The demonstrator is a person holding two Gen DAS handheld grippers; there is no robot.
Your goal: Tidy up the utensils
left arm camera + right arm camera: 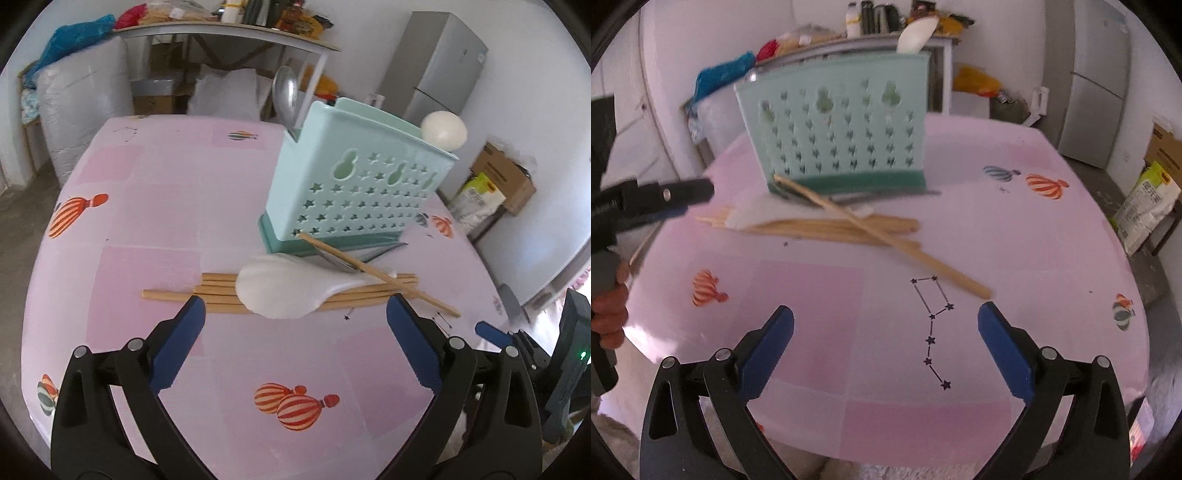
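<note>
Both claws spread wide, pinching nothing: left gripper (295, 310) hovering over the pile of utensils, right gripper (885, 319) over bare tablecloth (1052, 236) nearer the front edge of the table, with the tip of one loose chopstick (886, 236) just beyond its right finger.

Still lying loose near the middle of the table: a bundle of wooden chopsticks (221, 291), a white plastic rice paddle (284, 291) resting across them, one more chopstick crossing diagonally on top, and what seems a metal utensil (373, 254), partly hidden, against the base of the holder. Standing just behind the pile, toward the far edge: the mint-green utensil holder (354, 192), already carrying a metal spoon (285, 96) at one end and a white rounded utensil (444, 130) at the other. Task probably about one third done.

Possible troubles from here:
- Closing the left fingers on the paddle likely catches chopsticks below too, because paddle and sticks overlap; sticks then roll or scatter.
- Lifting the paddle may flip the diagonal chopstick, since it leans over the paddle handle.
- Pushing forward into the pile may shove the light holder or tip it.
- Both grippers working close together may collide.
</note>
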